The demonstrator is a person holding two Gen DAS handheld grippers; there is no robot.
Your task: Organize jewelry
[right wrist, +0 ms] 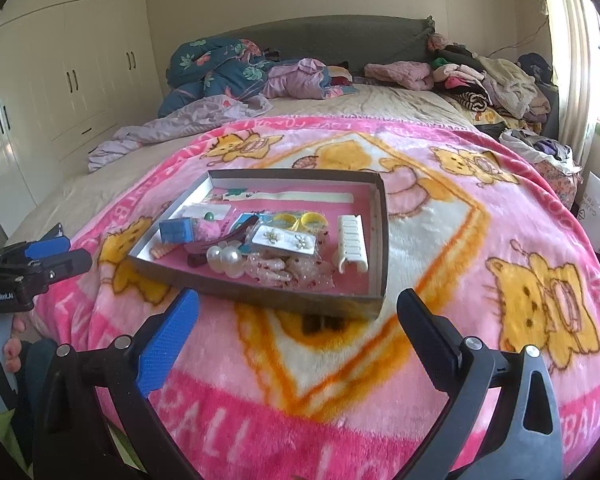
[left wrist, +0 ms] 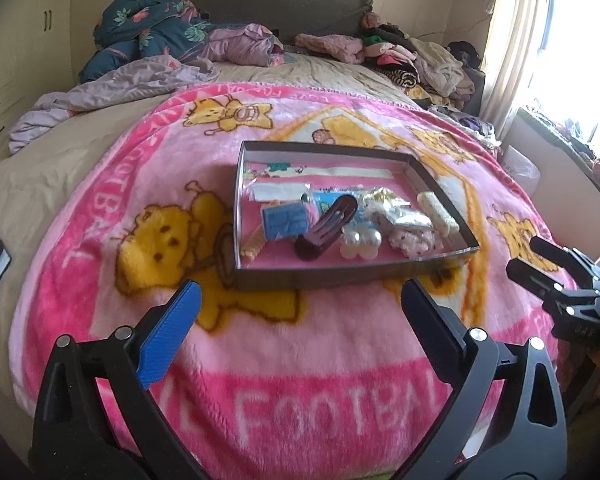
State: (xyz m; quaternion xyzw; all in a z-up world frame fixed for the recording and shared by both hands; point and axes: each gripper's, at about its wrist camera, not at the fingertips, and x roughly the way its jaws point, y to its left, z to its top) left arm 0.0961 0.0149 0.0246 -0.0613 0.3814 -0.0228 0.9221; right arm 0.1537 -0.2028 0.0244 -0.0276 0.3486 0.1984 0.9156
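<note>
A shallow cardboard tray (left wrist: 444, 194) (right wrist: 383, 240) with a pink floor lies on a pink cartoon blanket (left wrist: 284, 360) (right wrist: 440, 240). In it are a blue box (left wrist: 285, 221) (right wrist: 175, 230), a dark maroon hair clip (left wrist: 324, 228) (right wrist: 220, 240), pearl pieces (left wrist: 360, 242) (right wrist: 224, 258), an earring card (right wrist: 284, 240), yellow rings (right wrist: 300, 222), a white comb clip (right wrist: 352, 242) and pink translucent clips (right wrist: 284, 268). My left gripper (left wrist: 300, 292) (right wrist: 74, 253) stands open just short of the tray's near wall. My right gripper (right wrist: 298, 300) (left wrist: 526, 258) is open too, with nothing between its fingers.
The blanket covers the foot of a bed. A rumpled blue floral quilt (right wrist: 216, 68) and piles of clothes (right wrist: 492, 76) lie by the grey headboard. White wardrobes (right wrist: 72, 64) stand on the left. A curtained window (left wrist: 540, 40) is at the right.
</note>
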